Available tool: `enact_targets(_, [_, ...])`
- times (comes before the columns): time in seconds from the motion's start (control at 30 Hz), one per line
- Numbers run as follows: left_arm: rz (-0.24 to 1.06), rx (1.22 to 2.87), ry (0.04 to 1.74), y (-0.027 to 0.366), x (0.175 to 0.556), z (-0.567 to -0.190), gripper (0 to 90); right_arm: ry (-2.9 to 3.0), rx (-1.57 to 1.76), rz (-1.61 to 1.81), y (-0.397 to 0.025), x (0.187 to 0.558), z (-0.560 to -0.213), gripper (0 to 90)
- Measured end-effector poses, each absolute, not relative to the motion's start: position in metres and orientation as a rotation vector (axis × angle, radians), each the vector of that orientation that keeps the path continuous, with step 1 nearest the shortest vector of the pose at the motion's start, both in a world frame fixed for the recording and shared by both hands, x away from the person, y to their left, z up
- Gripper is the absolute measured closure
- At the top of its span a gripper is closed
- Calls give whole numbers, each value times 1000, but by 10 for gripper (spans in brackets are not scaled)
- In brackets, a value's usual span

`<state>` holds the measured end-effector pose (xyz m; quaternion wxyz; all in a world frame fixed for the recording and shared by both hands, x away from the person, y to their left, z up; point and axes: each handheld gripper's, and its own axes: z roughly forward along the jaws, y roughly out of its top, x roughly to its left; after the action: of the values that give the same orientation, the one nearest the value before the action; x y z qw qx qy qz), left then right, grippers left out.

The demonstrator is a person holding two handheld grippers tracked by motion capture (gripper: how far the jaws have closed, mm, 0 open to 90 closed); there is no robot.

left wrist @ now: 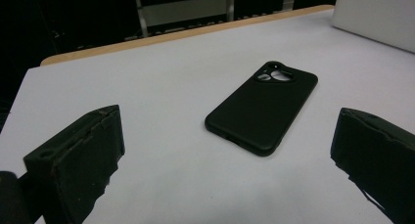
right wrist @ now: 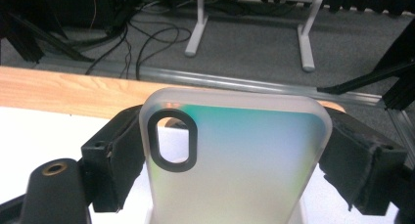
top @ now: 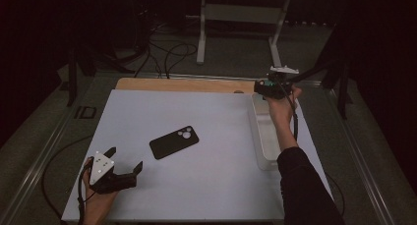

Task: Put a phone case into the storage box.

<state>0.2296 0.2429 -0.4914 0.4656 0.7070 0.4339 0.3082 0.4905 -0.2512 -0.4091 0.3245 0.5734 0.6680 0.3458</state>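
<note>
A black phone case lies back up in the middle of the white mat, its camera cut-out at the far end. My left gripper rests near the mat's front left corner. It is open, its jaws spread wide and pointed at the black case, a short way from it. My right gripper hovers above the far end of a clear tray. It is shut on a frosted translucent phone case with a black-rimmed camera hole, gripped by its two long edges.
The clear tray runs along the mat's right side. A wooden strip borders the table's back edge. Beyond it, on the grey floor, are a white frame's legs and loose cables.
</note>
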Motion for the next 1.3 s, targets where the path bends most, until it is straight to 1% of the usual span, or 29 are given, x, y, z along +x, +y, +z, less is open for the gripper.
enact_targets(0.57, [757,1740,1062,243,230,-491,0,1795,1548,847,-251,494,-430,167])
enact_targets(1.3, [761,1742,1066,242,229,-491,1,1786,1572,819,-250,501,-437,161])
